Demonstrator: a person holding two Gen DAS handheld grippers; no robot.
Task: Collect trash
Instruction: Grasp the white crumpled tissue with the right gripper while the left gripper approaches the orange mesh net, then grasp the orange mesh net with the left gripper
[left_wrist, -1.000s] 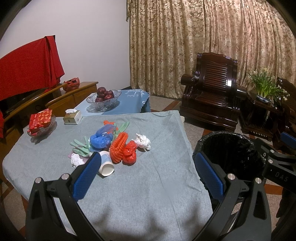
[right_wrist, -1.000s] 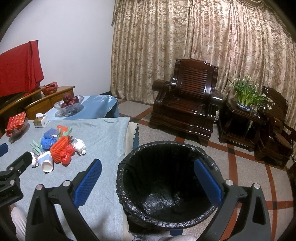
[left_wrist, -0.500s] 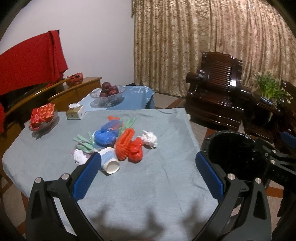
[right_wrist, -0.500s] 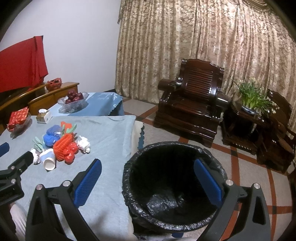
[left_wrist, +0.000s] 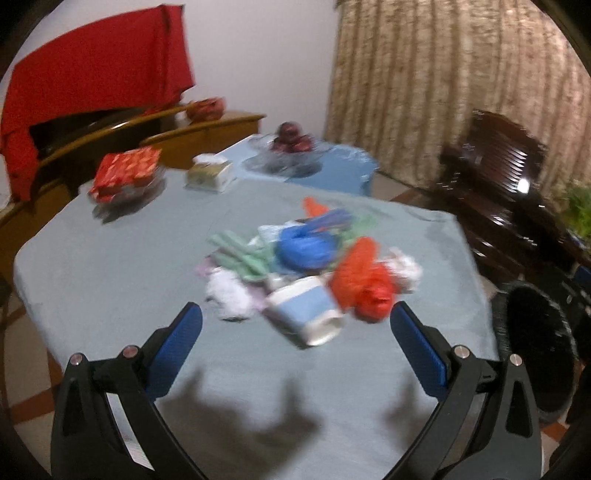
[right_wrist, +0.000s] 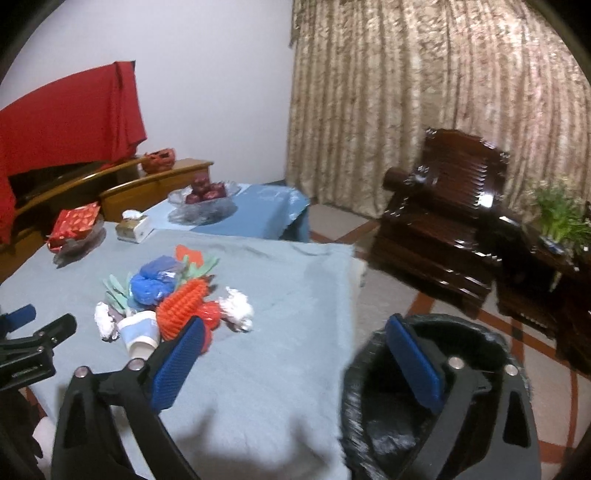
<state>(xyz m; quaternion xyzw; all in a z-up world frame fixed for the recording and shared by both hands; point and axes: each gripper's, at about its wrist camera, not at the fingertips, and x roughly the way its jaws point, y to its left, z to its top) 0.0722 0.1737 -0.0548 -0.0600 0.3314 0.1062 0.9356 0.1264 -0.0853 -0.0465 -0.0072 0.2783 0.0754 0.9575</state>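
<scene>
Hovering over the desk (left_wrist: 110, 266): your left claw (left_wrist: 295, 321) gapes wide, empty, just short of the trash pile (left_wrist: 306, 258); right claw (right_wrist: 291, 332), jaws just narrowing, empty, between pile and bin (right_wrist: 480, 332).

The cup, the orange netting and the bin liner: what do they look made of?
The cup looks like paper: matte, pale blue band, white rolled rim, lying on its side. The orange netting seems to be foam fruit mesh: ribbed, puffy, no shine. The bin liner looks like thin black plastic film: wrinkled, faintly glossy, folded over the rim. Motion blur leaves all three uncertain.
</scene>
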